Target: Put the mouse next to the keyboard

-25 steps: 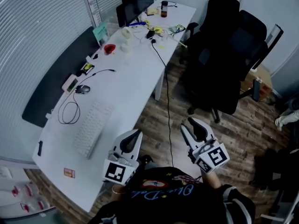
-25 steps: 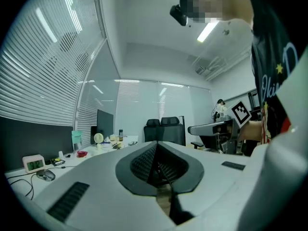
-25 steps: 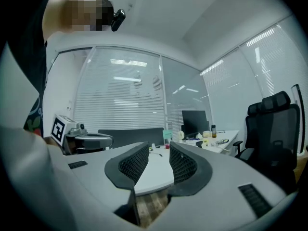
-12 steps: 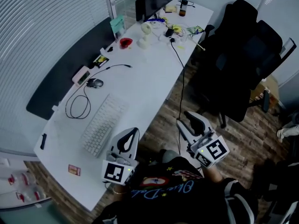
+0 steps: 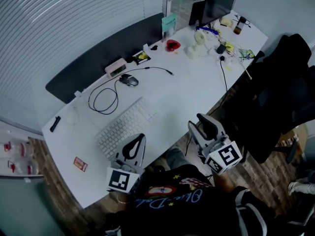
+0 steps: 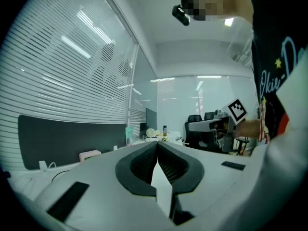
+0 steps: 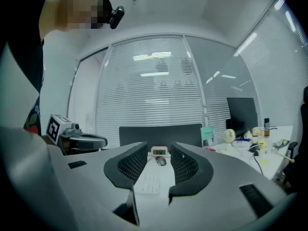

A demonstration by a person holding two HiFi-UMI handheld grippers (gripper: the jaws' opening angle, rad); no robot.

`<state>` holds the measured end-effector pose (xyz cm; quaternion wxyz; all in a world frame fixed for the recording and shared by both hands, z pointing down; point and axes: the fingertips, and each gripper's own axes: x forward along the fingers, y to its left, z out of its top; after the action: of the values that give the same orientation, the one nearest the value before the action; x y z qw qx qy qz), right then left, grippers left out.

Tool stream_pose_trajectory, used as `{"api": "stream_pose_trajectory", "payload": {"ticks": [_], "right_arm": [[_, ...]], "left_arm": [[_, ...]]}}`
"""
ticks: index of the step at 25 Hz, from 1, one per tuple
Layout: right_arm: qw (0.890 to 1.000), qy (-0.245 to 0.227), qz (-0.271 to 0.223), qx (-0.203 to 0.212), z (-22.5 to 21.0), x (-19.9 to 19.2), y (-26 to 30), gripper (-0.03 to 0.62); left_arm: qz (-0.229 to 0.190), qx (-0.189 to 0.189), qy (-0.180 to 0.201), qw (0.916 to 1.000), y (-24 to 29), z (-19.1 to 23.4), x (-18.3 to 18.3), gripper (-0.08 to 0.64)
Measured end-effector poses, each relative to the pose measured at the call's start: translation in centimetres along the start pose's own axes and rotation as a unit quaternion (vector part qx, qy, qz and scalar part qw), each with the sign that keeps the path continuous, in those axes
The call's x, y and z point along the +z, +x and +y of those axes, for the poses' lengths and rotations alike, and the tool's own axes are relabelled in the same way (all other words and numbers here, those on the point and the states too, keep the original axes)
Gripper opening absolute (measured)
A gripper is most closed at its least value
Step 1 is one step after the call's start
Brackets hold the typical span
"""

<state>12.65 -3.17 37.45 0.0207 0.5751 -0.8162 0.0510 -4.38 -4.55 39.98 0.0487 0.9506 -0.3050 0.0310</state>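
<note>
A dark mouse (image 5: 129, 81) lies on the white desk (image 5: 192, 90), its cable looped to the left, well beyond the white keyboard (image 5: 125, 126). My left gripper (image 5: 137, 138) hovers at the desk's near edge, just in front of the keyboard, jaws shut and empty; in its own view the left gripper (image 6: 157, 146) shows no gap. My right gripper (image 5: 199, 124) is off the desk's near corner, open and empty. Through the gap in the right gripper (image 7: 159, 153) I see the keyboard (image 7: 150, 181) and, behind it, the mouse (image 7: 161, 161).
A pink desk clock (image 5: 116, 67) stands by the dark partition (image 5: 98, 53). Farther right are a red bowl (image 5: 172, 45), a monitor (image 5: 217, 1) and clutter. A black cable (image 5: 224, 77) hangs off the edge. A black chair (image 5: 283, 90) stands at the right. A red card (image 5: 80, 164) lies near left.
The view has swung round, so the desk now lies across the middle. Both grippers have come to the desk's near edge and face the keyboard. Their jaws look unchanged.
</note>
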Motion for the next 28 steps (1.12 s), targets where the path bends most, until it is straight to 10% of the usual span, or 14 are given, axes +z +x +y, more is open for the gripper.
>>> {"api": "stream_pose_trajectory", "payload": {"ticks": [13, 28], "right_arm": [[0.978, -0.028, 0.039, 0.201, -3.7, -1.8, 18.9, 0.149], [0.94, -0.058, 0.147, 0.301, 0.0, -11.3, 33.6, 0.241]], "left_arm": [[0.012, 0.227, -0.016, 0.9738, 3.5, 8.8, 0.4, 0.0], [0.051, 0.36, -0.04, 0.9306, 3.4, 12.0, -1.5, 0.0]]}}
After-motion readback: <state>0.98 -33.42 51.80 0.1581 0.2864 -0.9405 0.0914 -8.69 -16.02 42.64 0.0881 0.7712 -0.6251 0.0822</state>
